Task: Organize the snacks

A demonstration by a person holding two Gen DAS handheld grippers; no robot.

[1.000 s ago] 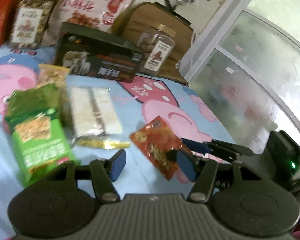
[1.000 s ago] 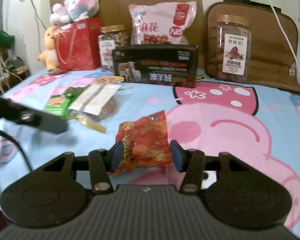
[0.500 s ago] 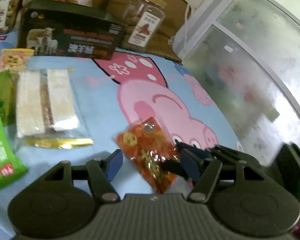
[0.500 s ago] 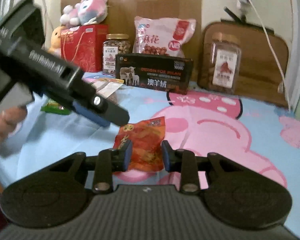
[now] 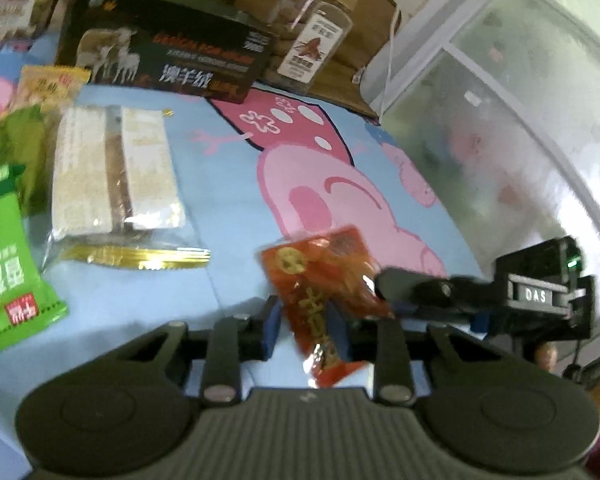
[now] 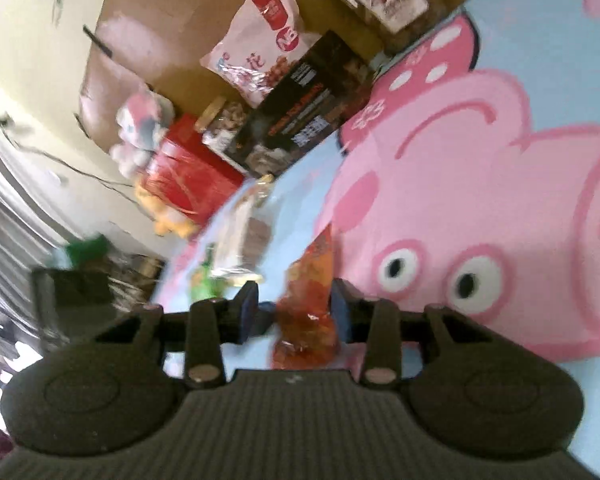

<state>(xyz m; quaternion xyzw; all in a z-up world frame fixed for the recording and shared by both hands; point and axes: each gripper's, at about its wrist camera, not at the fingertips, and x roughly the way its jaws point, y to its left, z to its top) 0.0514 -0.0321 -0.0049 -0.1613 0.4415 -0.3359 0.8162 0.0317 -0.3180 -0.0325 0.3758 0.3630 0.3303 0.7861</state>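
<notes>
Left wrist view: my left gripper (image 5: pixel 306 330) stands partly open around the lower end of the crinkly red-orange foil snack packet (image 5: pixel 324 280), lifted off the blue cartoon-pig sheet (image 5: pixel 228 184); my right gripper's fingers pinch its far edge. Right wrist view: my right gripper (image 6: pixel 294 314) is tilted, the packet (image 6: pixel 306 316) edge-on against one pad, grip uncertain. I'd close left squarely before right releases.

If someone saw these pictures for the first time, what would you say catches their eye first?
Probably the red snack packet, lifted between both grippers: the left gripper frames its lower end while the right gripper holds it from the side. Next comes the big pink cartoon pig on the blue sheet, and the dark box standing at the back.
</notes>
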